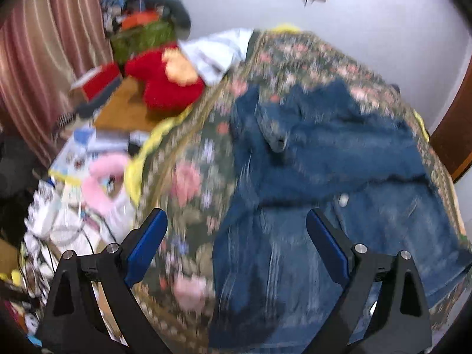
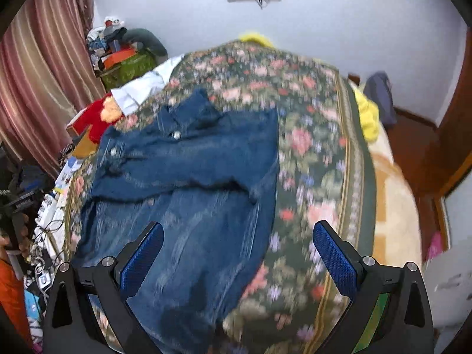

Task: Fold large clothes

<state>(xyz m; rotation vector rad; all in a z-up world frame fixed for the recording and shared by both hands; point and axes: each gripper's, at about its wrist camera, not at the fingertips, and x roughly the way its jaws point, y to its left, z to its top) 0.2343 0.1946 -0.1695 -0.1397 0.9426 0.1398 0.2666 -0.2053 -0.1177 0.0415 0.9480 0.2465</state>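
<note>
Both hand-held grippers [image 1: 236, 244] [image 2: 239, 256] gape above denim jacket [image 2: 188, 177] on floral bedspread [image 2: 309, 153].

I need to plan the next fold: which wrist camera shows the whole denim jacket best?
The right wrist view: the denim jacket lies almost wholly in frame on the floral bedspread, collar, buttons and folded sleeve visible. In the left wrist view the jacket is blurrier and closer, its lower part hidden behind the fingers.
</note>
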